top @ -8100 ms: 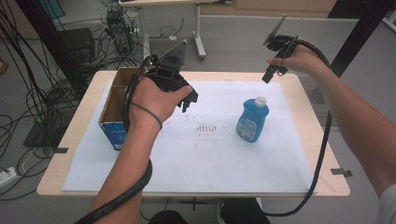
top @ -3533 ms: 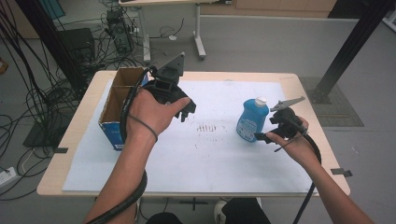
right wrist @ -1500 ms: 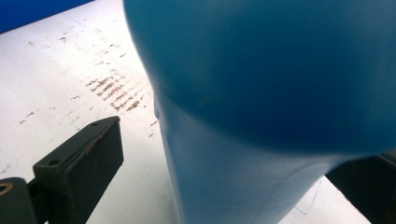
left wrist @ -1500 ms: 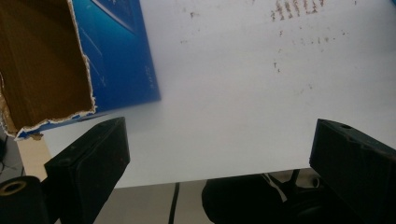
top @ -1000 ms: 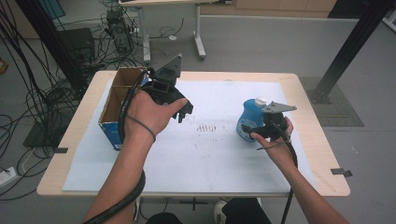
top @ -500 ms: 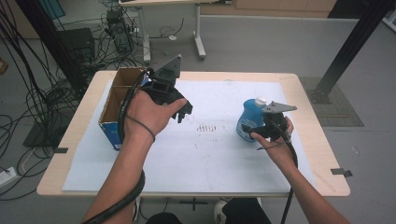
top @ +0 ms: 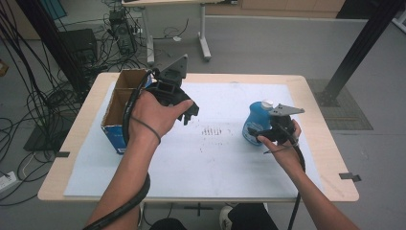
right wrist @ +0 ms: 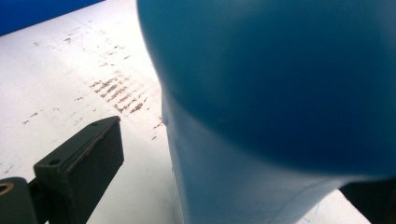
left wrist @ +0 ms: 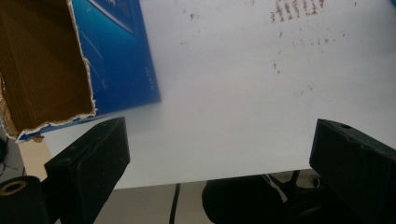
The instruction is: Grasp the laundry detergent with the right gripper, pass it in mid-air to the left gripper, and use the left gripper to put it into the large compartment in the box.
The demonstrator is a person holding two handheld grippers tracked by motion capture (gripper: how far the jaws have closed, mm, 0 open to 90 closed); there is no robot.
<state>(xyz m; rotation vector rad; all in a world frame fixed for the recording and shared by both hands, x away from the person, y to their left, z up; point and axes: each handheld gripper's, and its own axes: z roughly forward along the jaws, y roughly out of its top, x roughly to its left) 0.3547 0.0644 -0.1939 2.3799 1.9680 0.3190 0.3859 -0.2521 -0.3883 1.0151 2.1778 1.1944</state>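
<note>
Blue bottle with a white cap, upright on the white sheet at the right of the tabletop, its body between the spread jaws of the right gripper. Left gripper, jaws spread and holding nothing, hangs above the sheet just beside the open blue cardboard box, whose visible brown interior holds nothing.

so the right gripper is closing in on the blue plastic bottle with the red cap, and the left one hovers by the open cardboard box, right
Not quite: the blue plastic bottle has a white cap, not a red one, as the high view shows. The rest holds: the right gripper is at the bottle, and the left gripper hovers by the open cardboard box.
</note>
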